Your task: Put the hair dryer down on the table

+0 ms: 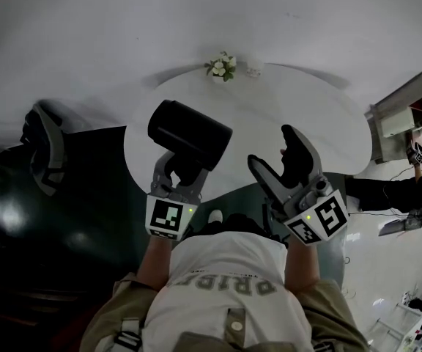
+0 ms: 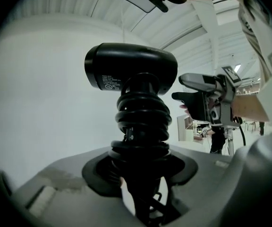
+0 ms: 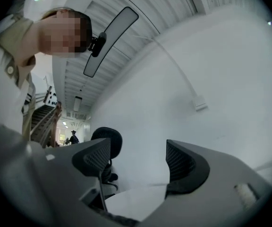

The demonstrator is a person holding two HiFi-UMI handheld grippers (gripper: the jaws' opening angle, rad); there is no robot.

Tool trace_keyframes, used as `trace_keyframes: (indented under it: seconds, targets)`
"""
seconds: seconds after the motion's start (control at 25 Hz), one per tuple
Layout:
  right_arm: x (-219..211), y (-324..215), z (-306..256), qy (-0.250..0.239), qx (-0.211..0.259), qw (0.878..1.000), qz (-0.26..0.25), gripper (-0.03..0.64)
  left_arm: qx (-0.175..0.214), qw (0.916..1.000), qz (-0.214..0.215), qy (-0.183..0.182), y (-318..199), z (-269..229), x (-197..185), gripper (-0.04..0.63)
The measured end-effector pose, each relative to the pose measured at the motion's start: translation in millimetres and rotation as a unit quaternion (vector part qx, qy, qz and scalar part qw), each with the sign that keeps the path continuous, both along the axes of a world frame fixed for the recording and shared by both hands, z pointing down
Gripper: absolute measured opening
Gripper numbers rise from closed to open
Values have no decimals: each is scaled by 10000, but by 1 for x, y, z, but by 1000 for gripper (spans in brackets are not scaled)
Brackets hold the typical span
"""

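Observation:
A black hair dryer [image 1: 189, 134] is held up over the near edge of the round white table [image 1: 269, 101]. My left gripper [image 1: 176, 185] is shut on its handle. In the left gripper view the barrel [image 2: 131, 70] lies crosswise above the handle, which has the cord [image 2: 143, 122] coiled round it and runs down between my jaws [image 2: 143, 174]. My right gripper [image 1: 277, 152] hovers open and empty to the right of the dryer, apart from it. In the right gripper view its pads [image 3: 181, 162] stand wide with nothing between them, and the dryer [image 3: 108, 143] shows beyond the left pad.
A small vase of flowers [image 1: 222, 66] stands at the table's far edge. A black chair [image 1: 42, 149] sits on the dark floor to the left. Shelving [image 1: 409, 116] and clutter fill the right side. My own torso is directly below the grippers.

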State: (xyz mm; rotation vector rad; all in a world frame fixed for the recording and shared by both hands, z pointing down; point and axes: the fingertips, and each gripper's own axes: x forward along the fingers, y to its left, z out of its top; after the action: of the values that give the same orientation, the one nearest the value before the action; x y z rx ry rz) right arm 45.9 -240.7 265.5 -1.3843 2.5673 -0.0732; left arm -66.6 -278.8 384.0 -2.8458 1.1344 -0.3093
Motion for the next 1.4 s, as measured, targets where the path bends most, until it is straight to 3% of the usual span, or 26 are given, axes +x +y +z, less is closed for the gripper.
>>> trace_keyframes:
  seconds: [0.28, 0.48, 0.92, 1.2, 1.4]
  targets:
    - [-32, -14, -11, -333, -61, 9917, -1236, 434, -112, 9997, 132, -185, -7, 13, 22, 224]
    - [-39, -19, -8, -323, -156, 9862, -1616, 443, -299, 9992, 149, -202, -3, 25, 40, 223]
    - [-17, -36, 34, -719, -848, 9782, -1756, 442, -669, 9939, 385, -786, 7, 68, 70, 224]
    - [-9, -38, 57, -592, -1064, 9784, -1668, 385, -1038, 9891, 498, -913, 18, 100, 81, 224]
    - [-5, -41, 73, -537, -1259, 9768, -1647, 370, -1092, 9860, 527, -1144, 18, 111, 80, 224]
